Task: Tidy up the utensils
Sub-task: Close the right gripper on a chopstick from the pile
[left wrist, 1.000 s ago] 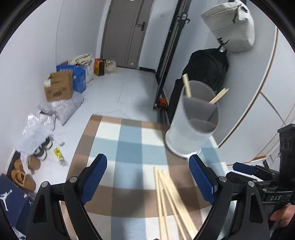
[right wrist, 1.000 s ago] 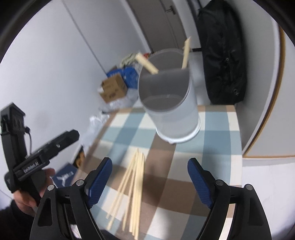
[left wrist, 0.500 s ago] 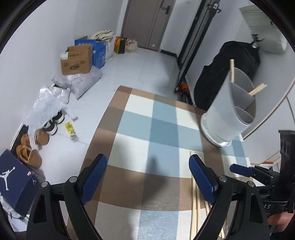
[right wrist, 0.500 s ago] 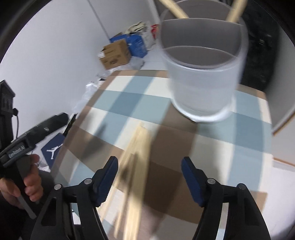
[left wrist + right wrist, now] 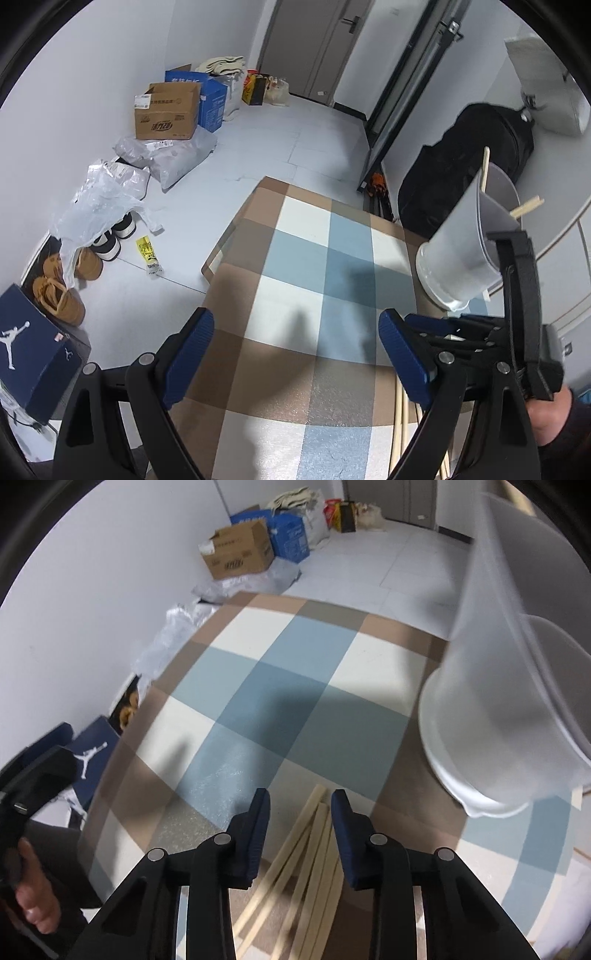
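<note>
Several wooden chopsticks (image 5: 314,845) lie in a loose bundle on the checked table mat (image 5: 280,686). My right gripper (image 5: 300,812) is low over their far ends, jaws partly closed with the bundle between them, not clamped. A translucent grey utensil holder (image 5: 495,709) stands close on the right, also in the left wrist view (image 5: 465,254), with two chopsticks (image 5: 485,170) in it. My left gripper (image 5: 295,339) is open and empty above the mat. The right gripper's body (image 5: 517,332) crosses the left wrist view at right.
The mat's left edge (image 5: 229,236) drops to a tiled floor with cardboard boxes (image 5: 166,110), plastic bags (image 5: 99,192), shoes (image 5: 62,280) and a blue shoe box (image 5: 33,347). A black bag (image 5: 461,173) stands behind the holder by the wall.
My right gripper dropped down over the chopstick bundle and its jaws narrowed around it. My left gripper swung left, so the holder sits at its view's right edge.
</note>
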